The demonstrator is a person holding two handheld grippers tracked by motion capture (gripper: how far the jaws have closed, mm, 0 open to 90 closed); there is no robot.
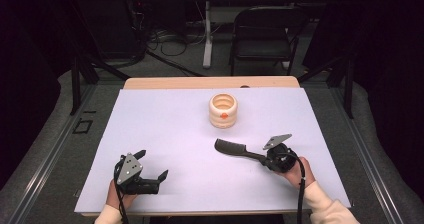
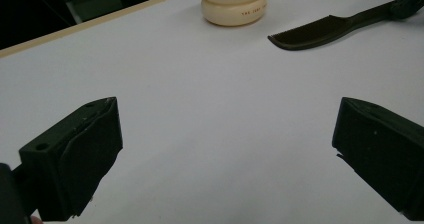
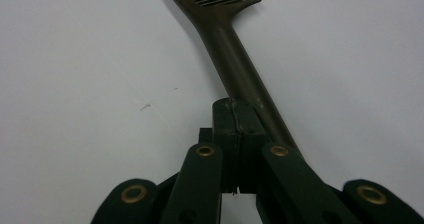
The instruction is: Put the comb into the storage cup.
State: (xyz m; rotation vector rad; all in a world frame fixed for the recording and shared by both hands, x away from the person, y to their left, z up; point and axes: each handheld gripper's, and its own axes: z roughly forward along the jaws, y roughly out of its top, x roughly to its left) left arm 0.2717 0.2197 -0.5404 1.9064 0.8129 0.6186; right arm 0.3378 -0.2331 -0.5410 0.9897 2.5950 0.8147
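Comb [image 1: 231, 148]: dark, lying on the white surface [image 1: 165, 134] right of centre, teeth end pointing away from the right hand.
Right gripper [image 3: 235, 109]: fingers closed together, the comb's handle running along their right side and under the right link arm; whether they pinch it I cannot tell.
Left gripper [image 1: 152, 166]: near the front left, fingers wide apart, nothing between them.
Cup [image 1: 224, 111]: cream, ribbed, upright, just behind the comb.
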